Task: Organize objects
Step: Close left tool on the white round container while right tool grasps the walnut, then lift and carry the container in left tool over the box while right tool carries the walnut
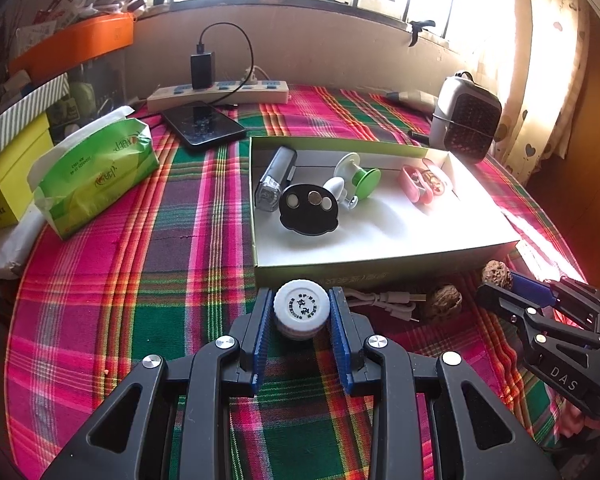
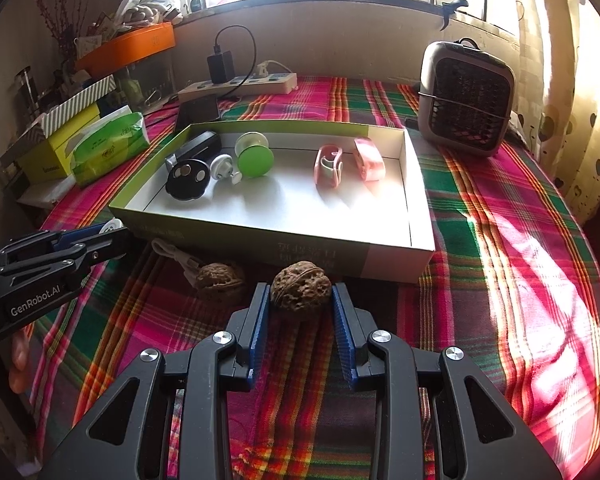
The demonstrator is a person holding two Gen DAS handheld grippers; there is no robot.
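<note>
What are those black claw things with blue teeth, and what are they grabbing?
They are hand-held grabbers: a person holds one in each hand, and each carries a camera looking along its two fingers. The left camera shows the left grabber pinching a small round white bottle cap-up. The right camera shows the right grabber squeezing a wrinkly brown walnut. A second brown walnut and a white cable lie on the pink-and-green checked cloth. Behind them sits a shallow green-and-white cardboard box already holding small gadgets, like a green round-topped spool.
</note>
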